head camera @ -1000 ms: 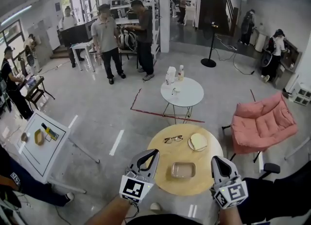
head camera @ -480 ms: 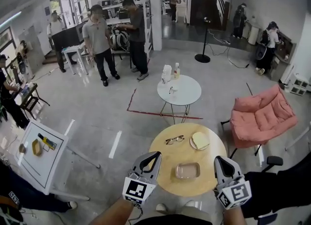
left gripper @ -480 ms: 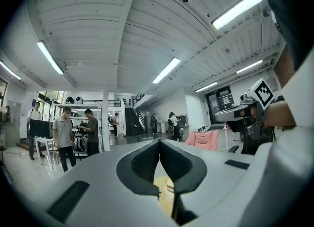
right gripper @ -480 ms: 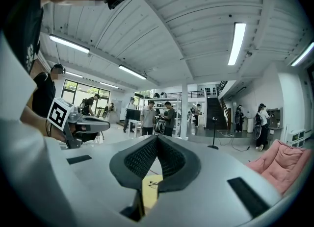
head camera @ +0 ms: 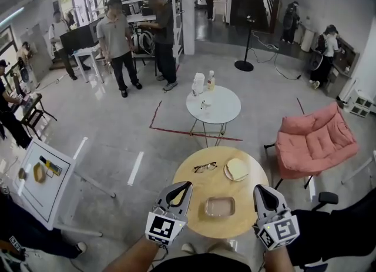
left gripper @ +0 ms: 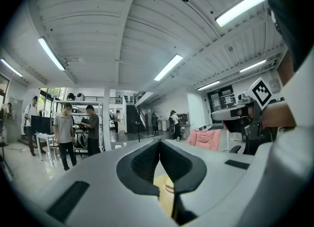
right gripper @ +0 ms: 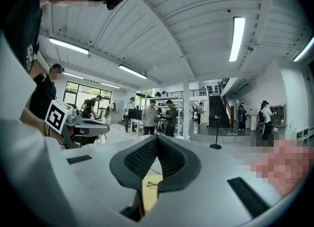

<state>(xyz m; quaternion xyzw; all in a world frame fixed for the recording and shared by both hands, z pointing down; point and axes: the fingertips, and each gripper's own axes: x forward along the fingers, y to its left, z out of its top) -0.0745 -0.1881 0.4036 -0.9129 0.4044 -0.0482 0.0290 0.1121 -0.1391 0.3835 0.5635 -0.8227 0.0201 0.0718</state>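
round wooden table [head camera: 194, 190] sits below both grippers. left gripper [head camera: 187, 185] hovers over its l edge, jaws clenched tip to tip, nothing btwn. right gripper [head camera: 258, 188] over r edge, jaws likewise clenched, empty. clear tray [head camera: 220, 207] lies on table btwn the two, touching neither. plate [head camera: 237, 171] and glasses [head camera: 205, 167] lie beyond it

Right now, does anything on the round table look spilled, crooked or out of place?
Nothing stands out. The glasses, plate and clear tray lie flat and apart on the table; the left gripper and right gripper are shut, empty.
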